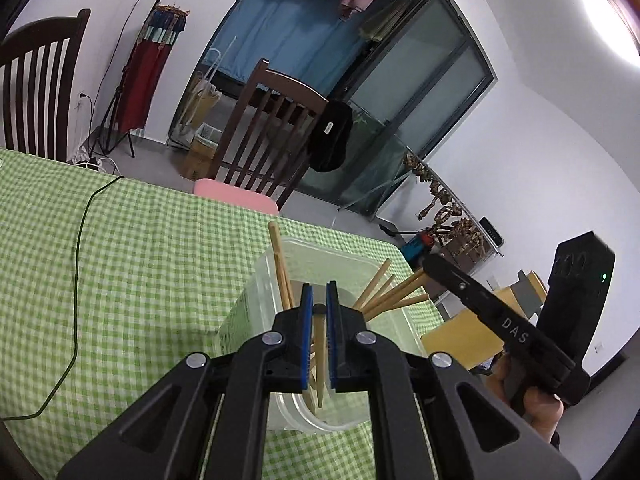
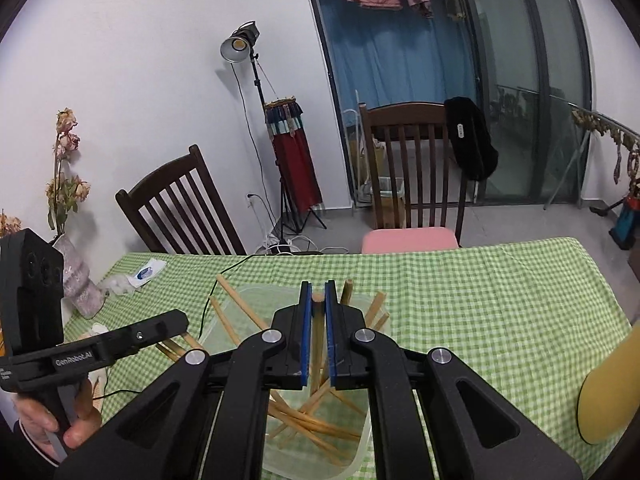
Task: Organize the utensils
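Left gripper (image 1: 319, 304): blue-padded jaws nearly closed, one slim pale wooden chopstick (image 1: 319, 356) pinched between them, its length dropping into the clear plastic rectangular tub (image 1: 256, 276)

Right gripper (image 2: 319, 304): same posture, jaws drawn in tight on a second wooden chopstick (image 2: 318, 344), blunt end showing just above the pads

Both held sticks hang over the tub; loose bundle of wooden chopsticks (image 2: 308, 424) lies crossed in its bottom, several leaning out over the rim

Handling, as judged: sticks light, stiff, smooth and round (likely to roll or pivot in a two-point pinch). Best taken near the thick upper end, square across the pads. Tub looks thin and light, may skid or tip if a stick levers against its wall

Surface: green-and-white checked tablecloth (image 2: 480, 292), soft, a little wrinkled; thin dark cable (image 1: 78, 256) trails across it

Room: dark wooden slat-back chairs (image 2: 408, 152), one with a pink cushion; studio lamp on a stand (image 2: 240, 46); glazed balcony door; dried flowers at the table's left
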Motion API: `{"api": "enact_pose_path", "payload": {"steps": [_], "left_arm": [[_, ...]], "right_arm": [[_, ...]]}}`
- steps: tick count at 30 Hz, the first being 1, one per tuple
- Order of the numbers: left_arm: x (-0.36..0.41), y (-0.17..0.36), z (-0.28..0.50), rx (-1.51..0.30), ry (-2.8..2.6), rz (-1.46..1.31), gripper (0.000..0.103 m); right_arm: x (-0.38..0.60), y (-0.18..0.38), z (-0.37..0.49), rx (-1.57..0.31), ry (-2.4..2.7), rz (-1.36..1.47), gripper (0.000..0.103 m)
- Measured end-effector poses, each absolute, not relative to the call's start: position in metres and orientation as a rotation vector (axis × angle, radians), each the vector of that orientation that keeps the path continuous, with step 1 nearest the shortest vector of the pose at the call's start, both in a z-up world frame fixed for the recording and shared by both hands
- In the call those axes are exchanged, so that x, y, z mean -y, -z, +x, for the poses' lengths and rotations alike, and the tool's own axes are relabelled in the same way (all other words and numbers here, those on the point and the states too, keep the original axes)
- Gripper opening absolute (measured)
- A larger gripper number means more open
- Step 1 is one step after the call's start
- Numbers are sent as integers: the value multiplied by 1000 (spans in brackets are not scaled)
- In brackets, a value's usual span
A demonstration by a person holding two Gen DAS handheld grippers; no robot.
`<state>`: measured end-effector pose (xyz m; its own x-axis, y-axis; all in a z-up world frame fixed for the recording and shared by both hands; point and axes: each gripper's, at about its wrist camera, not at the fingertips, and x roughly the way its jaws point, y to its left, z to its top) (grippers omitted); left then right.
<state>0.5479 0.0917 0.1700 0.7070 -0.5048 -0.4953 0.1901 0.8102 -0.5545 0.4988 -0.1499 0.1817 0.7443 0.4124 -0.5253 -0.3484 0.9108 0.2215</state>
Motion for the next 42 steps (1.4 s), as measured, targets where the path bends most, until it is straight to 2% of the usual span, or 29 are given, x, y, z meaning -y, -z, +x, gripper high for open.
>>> {"api": "enact_pose_path", "payload": {"steps": [4, 6, 8, 9, 11, 15, 17, 19, 25, 29, 34, 36, 42], "left_arm": [[-87, -176, 542, -683, 381, -419, 4], [-87, -179, 538, -680, 379, -398, 6], [-89, -181, 531, -672, 386, -390, 17], [-89, -183, 526, -665, 392, -391, 20], [-90, -190, 515, -656, 362, -363, 37], [-94, -207, 491, -599, 345, -300, 41], [-96, -216, 477, -572, 320, -268, 56], [-99, -225, 459, -531, 284, -224, 66], [-106, -232, 420, -500, 207, -179, 70], [-107, -233, 385, -461, 162, -113, 81], [-109, -235, 343, -386, 72, -68, 88], [-108, -237, 324, -347, 44, -54, 92], [-99, -241, 283, -277, 15, -19, 95]], "right_arm": [[150, -185, 497, -618, -389, 78, 8], [153, -188, 493, -610, -369, 66, 15], [160, -193, 488, -599, -352, 69, 44], [163, -196, 485, -589, -336, 64, 47], [170, -203, 476, -555, -292, 29, 47], [194, -214, 456, -533, -236, 24, 51], [205, -218, 445, -523, -211, 20, 53], [215, -221, 433, -513, -189, 14, 55], [243, -221, 390, -482, -136, -20, 64], [259, -222, 364, -466, -121, -19, 72], [270, -220, 330, -432, -99, -29, 84], [269, -217, 319, -421, -93, -29, 86], [265, -207, 284, -395, -93, -68, 87]]}}
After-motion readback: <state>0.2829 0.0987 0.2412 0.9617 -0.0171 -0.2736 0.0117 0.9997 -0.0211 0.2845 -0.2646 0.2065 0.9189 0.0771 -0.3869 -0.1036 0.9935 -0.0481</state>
